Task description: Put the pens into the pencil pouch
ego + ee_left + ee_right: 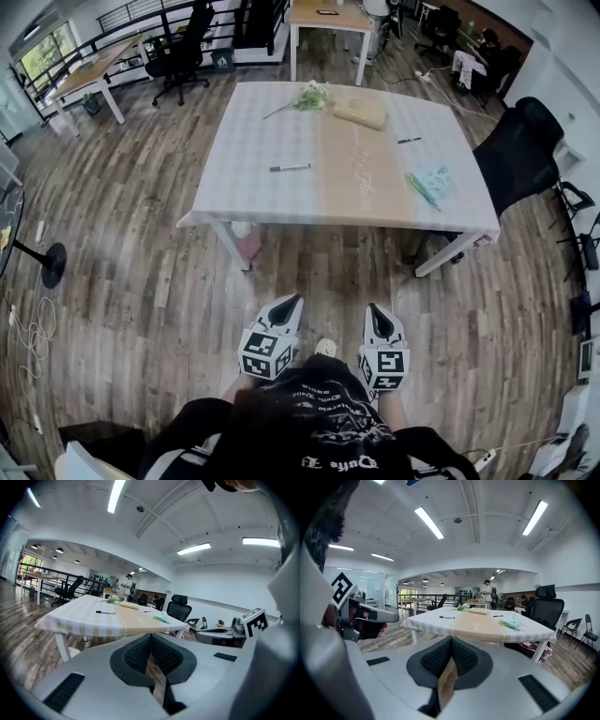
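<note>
A table (253,192) with a white and beige cloth stands ahead of me. On it lie a black pen (290,168) at the left, a short dark pen (409,140) at the right, and a green pen (421,190) on a teal pouch-like item (436,177). A beige pouch-like item (360,111) lies at the far side. My left gripper (293,301) and right gripper (374,308) hang over the floor short of the table, both shut and empty. The black pen (105,612) shows in the left gripper view, and the same pen (446,617) and teal item (511,620) in the right gripper view.
A green sprig (309,97) lies at the table's far edge. A black office chair (516,155) stands to the table's right, another chair (178,52) and desks farther back. Wooden floor (122,281) surrounds the table. People stand in the distance.
</note>
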{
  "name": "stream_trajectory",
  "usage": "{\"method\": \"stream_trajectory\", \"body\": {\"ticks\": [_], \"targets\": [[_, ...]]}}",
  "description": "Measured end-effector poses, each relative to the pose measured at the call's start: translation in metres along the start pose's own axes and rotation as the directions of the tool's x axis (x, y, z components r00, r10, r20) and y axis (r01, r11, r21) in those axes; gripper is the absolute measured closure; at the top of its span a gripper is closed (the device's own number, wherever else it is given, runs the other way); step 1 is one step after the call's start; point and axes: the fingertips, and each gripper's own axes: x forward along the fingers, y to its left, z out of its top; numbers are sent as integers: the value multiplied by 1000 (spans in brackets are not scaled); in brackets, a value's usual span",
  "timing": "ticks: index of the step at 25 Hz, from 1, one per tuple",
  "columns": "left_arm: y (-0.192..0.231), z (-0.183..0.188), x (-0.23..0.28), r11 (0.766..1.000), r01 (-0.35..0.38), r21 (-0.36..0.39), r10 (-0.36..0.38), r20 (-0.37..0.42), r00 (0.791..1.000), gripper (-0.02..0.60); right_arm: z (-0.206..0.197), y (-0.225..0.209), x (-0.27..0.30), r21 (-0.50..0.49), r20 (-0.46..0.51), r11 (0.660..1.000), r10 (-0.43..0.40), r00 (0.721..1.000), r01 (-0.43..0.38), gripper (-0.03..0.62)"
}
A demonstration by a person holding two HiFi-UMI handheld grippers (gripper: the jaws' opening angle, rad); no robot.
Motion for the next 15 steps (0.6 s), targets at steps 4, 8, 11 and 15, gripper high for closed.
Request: {"method": "stream_trajectory", "body": {"ticks": [4,8,11,15], "targets": [[-9,9,46,1000,8,4,-8,-33,999,560,11,-46,32,1,6,1000,25,1000,-25,585],[-17,17,92,1000,-21,-21,21,-29,999,560,20,-90,59,-16,11,999,47,999,-46,585],[-23,23,119,998,-33,-59,32,-24,999,560,26,-118,74,-25,16,998,55,998,-55,585],[-15,30,146,993,-82,-87,80,-19,997,560,26,-147,93,-12,11,999,52,999,-52,585]]}}
